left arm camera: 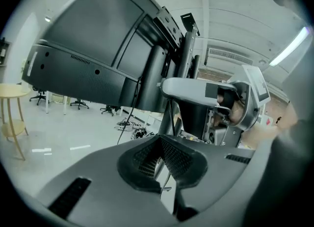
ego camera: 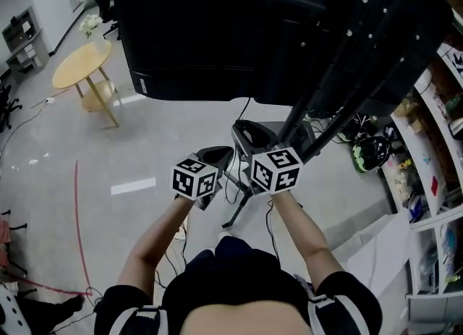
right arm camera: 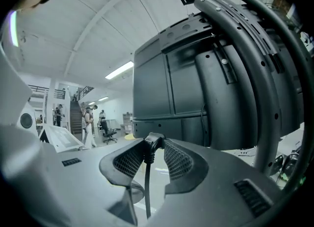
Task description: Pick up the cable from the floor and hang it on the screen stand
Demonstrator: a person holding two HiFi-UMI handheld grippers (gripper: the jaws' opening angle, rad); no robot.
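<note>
Right gripper view shows the risk first: the right gripper pinches the cable only at its moulded plug end, right at the fingertips. I judge that a tug from the slack hanging below the pads, or a snag on the screen stand looming just beyond the fingers, could pull it free before it is draped. Its jaws stand partly closed, both ribbed pads pressing on the plug between them. The left gripper has its jaws almost together, with a thin run of what looks like the same cable passing down between the pads and seemingly clamped there. With both grips this slight, the loop between the two sets of fingers could also catch on the stand's struts.
</note>
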